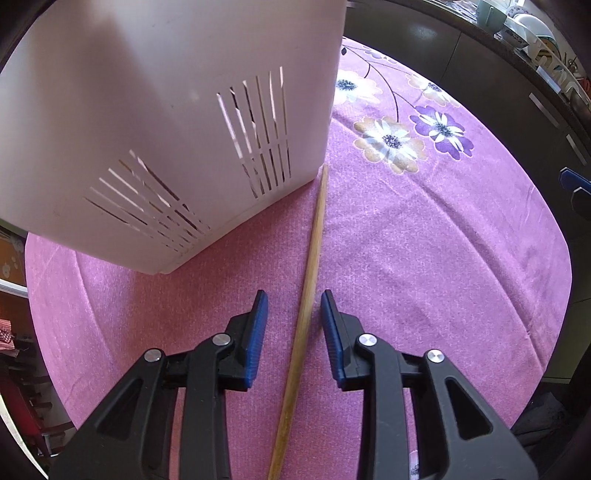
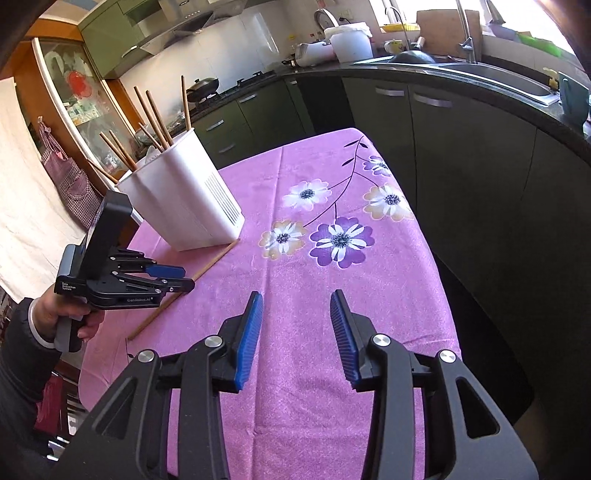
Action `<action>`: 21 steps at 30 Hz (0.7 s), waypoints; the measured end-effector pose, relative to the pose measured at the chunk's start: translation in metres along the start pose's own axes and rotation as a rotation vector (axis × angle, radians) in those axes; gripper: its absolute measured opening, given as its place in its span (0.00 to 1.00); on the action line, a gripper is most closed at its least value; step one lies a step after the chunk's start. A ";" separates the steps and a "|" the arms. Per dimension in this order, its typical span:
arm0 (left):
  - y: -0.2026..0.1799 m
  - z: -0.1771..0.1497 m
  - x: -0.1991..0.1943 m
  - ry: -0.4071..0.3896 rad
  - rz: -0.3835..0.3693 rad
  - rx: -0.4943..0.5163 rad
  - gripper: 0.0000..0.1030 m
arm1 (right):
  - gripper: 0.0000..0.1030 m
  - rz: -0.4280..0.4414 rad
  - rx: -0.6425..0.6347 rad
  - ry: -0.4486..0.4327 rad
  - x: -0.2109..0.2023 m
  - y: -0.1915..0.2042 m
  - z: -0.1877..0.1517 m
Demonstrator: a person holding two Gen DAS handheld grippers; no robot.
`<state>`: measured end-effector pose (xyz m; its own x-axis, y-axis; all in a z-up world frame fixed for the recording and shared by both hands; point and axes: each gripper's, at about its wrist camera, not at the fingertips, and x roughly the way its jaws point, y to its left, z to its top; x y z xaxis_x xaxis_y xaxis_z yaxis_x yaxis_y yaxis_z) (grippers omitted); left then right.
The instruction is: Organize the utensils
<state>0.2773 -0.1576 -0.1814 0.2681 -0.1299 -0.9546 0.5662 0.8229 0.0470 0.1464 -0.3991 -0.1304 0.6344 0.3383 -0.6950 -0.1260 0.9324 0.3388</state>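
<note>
A single wooden chopstick (image 1: 310,266) lies on the purple floral tablecloth (image 1: 424,240), its far tip touching the base of the white slotted utensil holder (image 1: 166,122). My left gripper (image 1: 293,299) is open and straddles the chopstick just above the cloth, without gripping it. In the right wrist view the holder (image 2: 184,199) stands at the table's left with several wooden chopsticks (image 2: 155,118) upright in it, and the loose chopstick (image 2: 218,256) runs from its base under the left gripper (image 2: 186,278). My right gripper (image 2: 295,299) is open and empty over the cloth (image 2: 332,295).
Dark green kitchen cabinets (image 2: 461,147) and a counter with a sink (image 2: 491,74) run along the table's right and far sides. The table's right edge (image 2: 436,258) drops off close to the cabinets. Dishes (image 1: 535,33) sit on the counter. The right gripper's tip (image 1: 576,184) shows at right.
</note>
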 end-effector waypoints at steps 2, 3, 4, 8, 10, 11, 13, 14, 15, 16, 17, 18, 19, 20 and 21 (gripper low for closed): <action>-0.003 0.004 0.002 0.012 -0.030 0.000 0.10 | 0.39 0.000 0.009 0.006 0.000 -0.001 0.000; -0.005 0.006 0.002 0.016 -0.033 0.003 0.09 | 0.39 -0.001 0.016 0.004 0.000 -0.003 -0.001; -0.007 0.007 0.003 0.017 -0.026 0.009 0.08 | 0.39 -0.001 0.022 0.002 -0.001 -0.003 0.001; -0.009 0.009 0.004 0.023 -0.025 -0.002 0.08 | 0.39 0.000 0.034 -0.009 -0.008 -0.006 0.000; -0.010 0.009 0.003 0.026 -0.032 -0.017 0.08 | 0.39 0.001 0.036 -0.019 -0.013 -0.006 -0.001; -0.010 0.008 0.001 0.023 -0.032 -0.023 0.08 | 0.39 0.002 0.036 -0.025 -0.016 -0.007 -0.002; -0.010 0.004 -0.006 0.011 -0.035 -0.027 0.07 | 0.39 0.002 0.037 -0.037 -0.023 -0.008 -0.003; -0.011 0.002 -0.011 0.003 -0.038 -0.027 0.07 | 0.39 0.002 0.037 -0.044 -0.026 -0.008 -0.004; -0.012 0.000 -0.017 -0.004 -0.039 -0.024 0.07 | 0.39 0.003 0.038 -0.051 -0.030 -0.008 -0.005; -0.014 -0.003 -0.024 -0.014 -0.038 -0.020 0.07 | 0.39 0.004 0.038 -0.058 -0.033 -0.007 -0.005; -0.016 -0.006 -0.031 -0.026 -0.038 -0.018 0.07 | 0.39 0.005 0.036 -0.064 -0.036 -0.006 -0.006; -0.018 -0.009 -0.039 -0.039 -0.038 -0.015 0.07 | 0.39 0.007 0.034 -0.069 -0.039 -0.005 -0.007; -0.018 -0.012 -0.047 -0.053 -0.038 -0.012 0.07 | 0.39 0.009 0.031 -0.075 -0.042 -0.004 -0.008; -0.019 -0.016 -0.056 -0.070 -0.039 -0.012 0.07 | 0.39 0.013 0.028 -0.080 -0.045 -0.002 -0.010; -0.019 -0.021 -0.064 -0.086 -0.040 -0.012 0.07 | 0.39 0.015 0.024 -0.085 -0.048 0.000 -0.011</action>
<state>0.2332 -0.1530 -0.1268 0.3116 -0.2095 -0.9268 0.5682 0.8228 0.0050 0.1075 -0.4144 -0.1039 0.6953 0.3390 -0.6337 -0.1180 0.9236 0.3647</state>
